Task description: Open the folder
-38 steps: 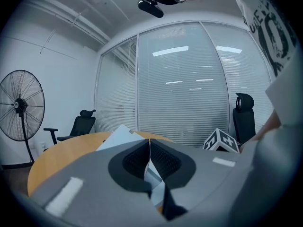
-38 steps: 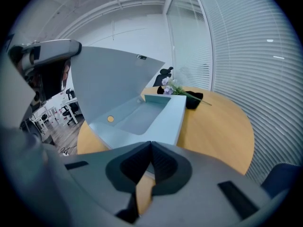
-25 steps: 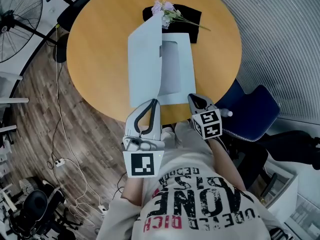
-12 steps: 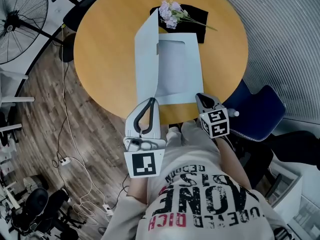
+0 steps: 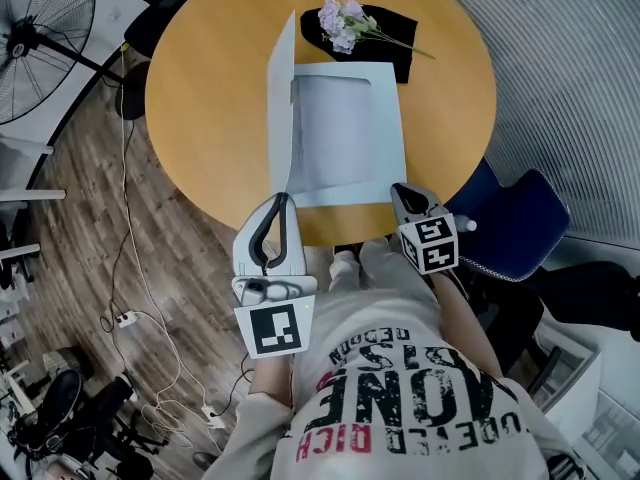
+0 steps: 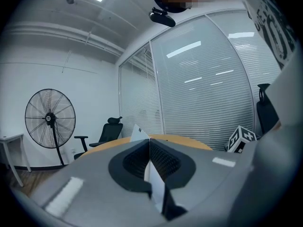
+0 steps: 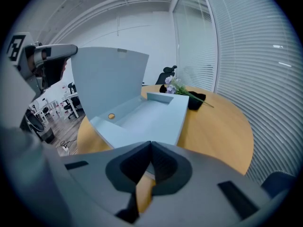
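A pale blue folder lies on the round wooden table (image 5: 210, 98), its lower panel (image 5: 345, 133) flat. Its cover (image 5: 281, 108) stands nearly upright along the left side, seen edge-on from the head view. My left gripper (image 5: 282, 198) is shut on the cover's near edge. In the left gripper view the thin sheet (image 6: 156, 186) runs between the jaws of that gripper (image 6: 149, 140). My right gripper (image 5: 400, 190) is shut on the near right corner of the lower panel. From the right gripper (image 7: 150, 144) I see the panel (image 7: 151, 117) and the raised cover (image 7: 106, 79).
A sprig of purple flowers (image 5: 345, 23) lies on a black cloth (image 5: 385, 38) at the table's far side. A standing fan (image 5: 40, 18) and cables are on the floor to the left. A blue chair (image 5: 515, 223) stands to the right.
My left gripper has shifted left with the cover. The cover showed as a broad face before and now shows nearly edge-on. The right gripper has stayed at the folder's corner.
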A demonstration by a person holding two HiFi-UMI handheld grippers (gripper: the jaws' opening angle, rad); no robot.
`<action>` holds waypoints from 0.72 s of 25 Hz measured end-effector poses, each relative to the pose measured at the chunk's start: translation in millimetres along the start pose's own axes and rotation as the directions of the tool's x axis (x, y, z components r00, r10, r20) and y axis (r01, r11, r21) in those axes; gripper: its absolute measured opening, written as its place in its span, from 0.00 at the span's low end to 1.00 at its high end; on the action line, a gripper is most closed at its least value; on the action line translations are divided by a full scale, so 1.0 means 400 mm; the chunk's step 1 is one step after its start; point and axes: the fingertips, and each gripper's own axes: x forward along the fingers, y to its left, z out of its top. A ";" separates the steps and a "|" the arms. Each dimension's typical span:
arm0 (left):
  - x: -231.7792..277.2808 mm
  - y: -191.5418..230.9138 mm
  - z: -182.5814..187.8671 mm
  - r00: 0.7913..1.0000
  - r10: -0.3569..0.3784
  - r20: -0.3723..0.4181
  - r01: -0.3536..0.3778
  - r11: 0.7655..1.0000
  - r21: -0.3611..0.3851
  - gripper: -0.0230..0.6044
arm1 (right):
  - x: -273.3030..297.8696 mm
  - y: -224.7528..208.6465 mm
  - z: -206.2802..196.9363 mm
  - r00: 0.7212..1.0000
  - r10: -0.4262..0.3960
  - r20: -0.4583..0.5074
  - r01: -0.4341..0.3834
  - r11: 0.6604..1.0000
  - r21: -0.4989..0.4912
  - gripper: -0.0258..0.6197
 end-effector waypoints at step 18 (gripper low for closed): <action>-0.050 0.135 -0.015 0.981 0.192 -0.007 -0.192 0.981 0.012 0.06 | -0.001 0.002 0.000 1.000 -0.001 -0.003 0.001 1.000 -0.013 0.06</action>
